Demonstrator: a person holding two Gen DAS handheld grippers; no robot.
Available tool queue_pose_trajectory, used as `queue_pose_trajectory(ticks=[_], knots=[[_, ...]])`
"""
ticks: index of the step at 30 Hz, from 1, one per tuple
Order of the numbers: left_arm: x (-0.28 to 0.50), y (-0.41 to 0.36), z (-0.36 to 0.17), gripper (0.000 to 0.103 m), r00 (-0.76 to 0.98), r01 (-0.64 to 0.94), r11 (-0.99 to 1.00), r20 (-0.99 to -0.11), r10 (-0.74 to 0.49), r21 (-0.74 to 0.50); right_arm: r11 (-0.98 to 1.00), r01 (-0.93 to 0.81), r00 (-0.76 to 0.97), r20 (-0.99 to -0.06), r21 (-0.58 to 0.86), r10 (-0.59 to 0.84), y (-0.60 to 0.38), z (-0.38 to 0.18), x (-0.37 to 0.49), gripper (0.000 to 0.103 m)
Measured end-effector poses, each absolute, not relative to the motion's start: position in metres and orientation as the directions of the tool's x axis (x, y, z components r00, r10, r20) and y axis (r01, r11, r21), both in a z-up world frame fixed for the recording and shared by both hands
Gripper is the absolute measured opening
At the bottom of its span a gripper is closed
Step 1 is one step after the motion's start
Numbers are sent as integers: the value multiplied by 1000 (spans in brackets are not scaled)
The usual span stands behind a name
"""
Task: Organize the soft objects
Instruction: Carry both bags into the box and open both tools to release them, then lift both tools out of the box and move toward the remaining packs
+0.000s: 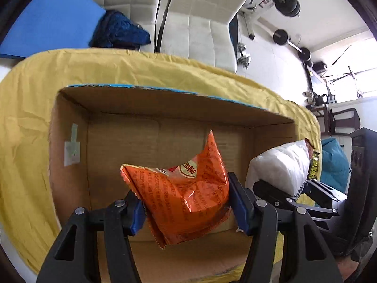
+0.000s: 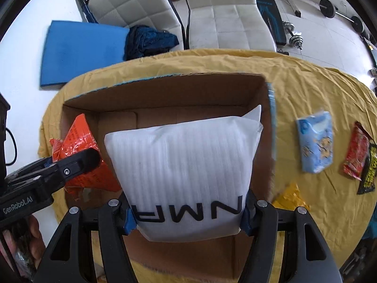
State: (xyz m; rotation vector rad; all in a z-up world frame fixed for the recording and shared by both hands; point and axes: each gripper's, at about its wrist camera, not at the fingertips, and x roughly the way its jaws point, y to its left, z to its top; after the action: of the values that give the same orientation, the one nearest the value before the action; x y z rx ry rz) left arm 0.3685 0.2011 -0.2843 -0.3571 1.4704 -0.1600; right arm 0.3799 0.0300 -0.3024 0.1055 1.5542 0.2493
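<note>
Directly below both tools: cardboard box is sitting open | left tool is pinching orange snack bag | right tool is clamping white foam pouch, long axis crosswise | both are hanging over box, drop straight down.

Your two cameras sit close above cardboard box, looking down and forward; both show it.

A home room: white chairs, barbell and dumbbells.
</note>
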Motion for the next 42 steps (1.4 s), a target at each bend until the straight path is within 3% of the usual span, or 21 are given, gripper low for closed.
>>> queue_pose_trajectory(ticks=[11, 25, 30, 36, 39, 42], knots=[[417, 190, -366, 59, -70, -1, 916, -914, -399, -400, 979, -112, -36, -986, 168, 165, 42, -364, 406, 69], [427, 182, -387, 61, -142, 33, 937, -929, -341, -348, 988, -78, -74, -989, 133, 127, 53, -398, 411, 76], [421, 191, -377, 69, -117, 10, 952, -945, -304, -307, 990, -96, -58, -993, 107, 101, 58, -392, 405, 84], [417, 211, -363, 89, -75, -15, 956, -953, -294, -294, 991, -113, -9, -997, 75, 74, 66, -370, 401, 102], [412, 220, -349, 101, -44, -44, 955, -955, -294, -292, 992, -120, 7, -999, 43, 44, 68, -358, 395, 103], [405, 227, -334, 103, 4, -79, 957, -960, -278, -278, 991, -119, 2, -998, 60, 61, 67, -348, 384, 103]])
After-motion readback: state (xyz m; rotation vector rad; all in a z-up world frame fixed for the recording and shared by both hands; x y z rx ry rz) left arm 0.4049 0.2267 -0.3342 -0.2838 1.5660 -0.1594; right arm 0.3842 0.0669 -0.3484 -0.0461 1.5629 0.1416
